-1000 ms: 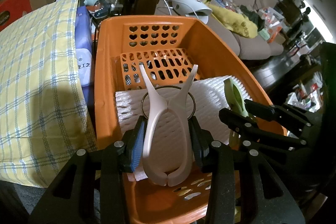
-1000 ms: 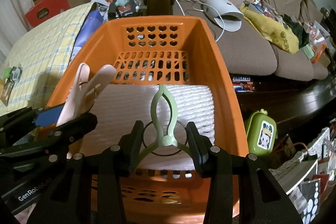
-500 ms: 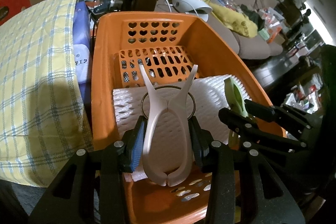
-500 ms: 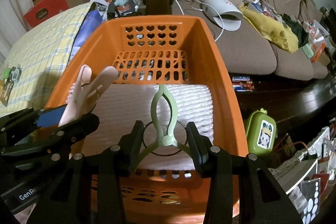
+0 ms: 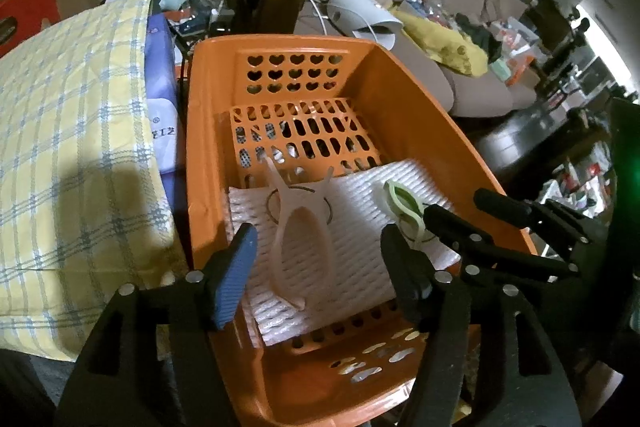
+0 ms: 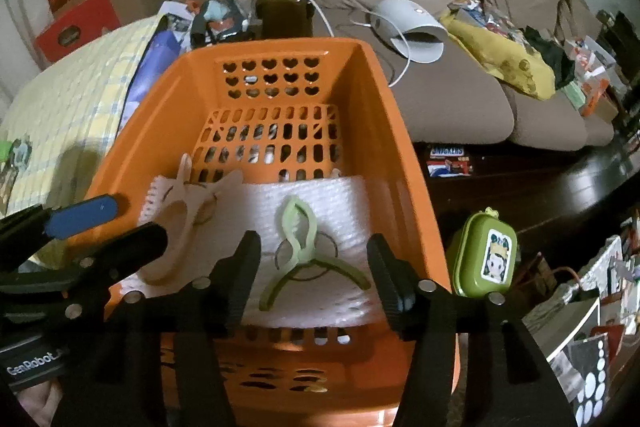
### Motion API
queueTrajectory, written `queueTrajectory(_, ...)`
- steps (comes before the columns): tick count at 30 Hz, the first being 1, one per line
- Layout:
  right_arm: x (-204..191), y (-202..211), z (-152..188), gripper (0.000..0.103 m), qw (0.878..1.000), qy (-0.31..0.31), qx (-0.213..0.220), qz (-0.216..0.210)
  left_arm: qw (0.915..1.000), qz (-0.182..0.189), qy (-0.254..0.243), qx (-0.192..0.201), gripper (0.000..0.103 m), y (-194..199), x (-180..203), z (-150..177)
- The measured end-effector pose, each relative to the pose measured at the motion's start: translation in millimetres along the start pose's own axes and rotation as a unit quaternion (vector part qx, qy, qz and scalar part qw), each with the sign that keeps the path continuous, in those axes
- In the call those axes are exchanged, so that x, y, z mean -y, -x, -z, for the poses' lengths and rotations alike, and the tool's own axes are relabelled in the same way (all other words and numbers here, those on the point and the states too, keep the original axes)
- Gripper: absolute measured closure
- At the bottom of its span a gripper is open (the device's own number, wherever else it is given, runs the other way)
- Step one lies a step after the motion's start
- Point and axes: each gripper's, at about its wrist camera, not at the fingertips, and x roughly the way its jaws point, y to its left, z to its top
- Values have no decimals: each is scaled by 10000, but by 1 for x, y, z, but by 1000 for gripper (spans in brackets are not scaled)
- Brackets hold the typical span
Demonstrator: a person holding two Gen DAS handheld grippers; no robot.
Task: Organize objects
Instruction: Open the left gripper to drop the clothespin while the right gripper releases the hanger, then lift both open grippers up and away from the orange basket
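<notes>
Two grippers over orange basket (image 5: 420, 115). Left gripper (image 5: 320, 259) jaws opening, pads clear of pink clip (image 5: 302, 247), which lies between them on white foam sheet (image 5: 360, 251) in basket. Right gripper (image 6: 314, 269) jaws opening, green clip (image 6: 300, 247) loose between fingers on same sheet. Plaid cloth (image 5: 68, 155) beside basket.

A white foam mesh sheet (image 6: 320, 211) lies in the orange plastic basket (image 6: 384, 131). On it lie 2 clips: the pale pink plastic clip (image 5: 300, 235) at left, the light green plastic clip (image 6: 298, 247) at right. A brown fabric sofa (image 6: 448, 95) stands right of the basket; a yellow checked cloth (image 5: 68, 147) lies left.
</notes>
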Motion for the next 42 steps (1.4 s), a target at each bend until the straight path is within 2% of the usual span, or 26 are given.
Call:
queueTrajectory(5, 3, 5, -1, 34, 9998, -75, 135, 94, 9999, 59, -22, 125, 39, 10, -1, -1)
queueTrajectory(8, 4, 8, -2, 34, 9998, -111, 188, 28, 9993, 199, -59, 319, 31, 18, -4, -4)
queueTrajectory(20, 2, 18, -5, 34, 9989, -177, 429, -67, 9978, 118, 259, 591, 31, 40, -38, -12)
queueTrajectory(29, -6, 34, -11, 34, 9964, -181, 760, -326, 9941, -164, 62, 1071, 31, 71, -46, -7)
queueTrajectory(33, -12, 48, -15, 34, 9920, -245, 1113, -543, 9907, -222, 102, 1339, 31, 93, -56, -9)
queueTrajectory(36, -11, 64, -17, 33, 9839, -421, 1599, -683, 9882, -279, 139, 1497, 31, 107, -64, -11)
queueTrajectory(40, -2, 94, -15, 29, 9633, -725, 2437, -860, 9861, -407, 135, 1606, 31, 119, -73, -11)
queueTrajectory(42, -1, 109, -12, 28, 9542, -770, 2804, -698, 9859, -472, 36, 1605, 31, 122, -74, -8)
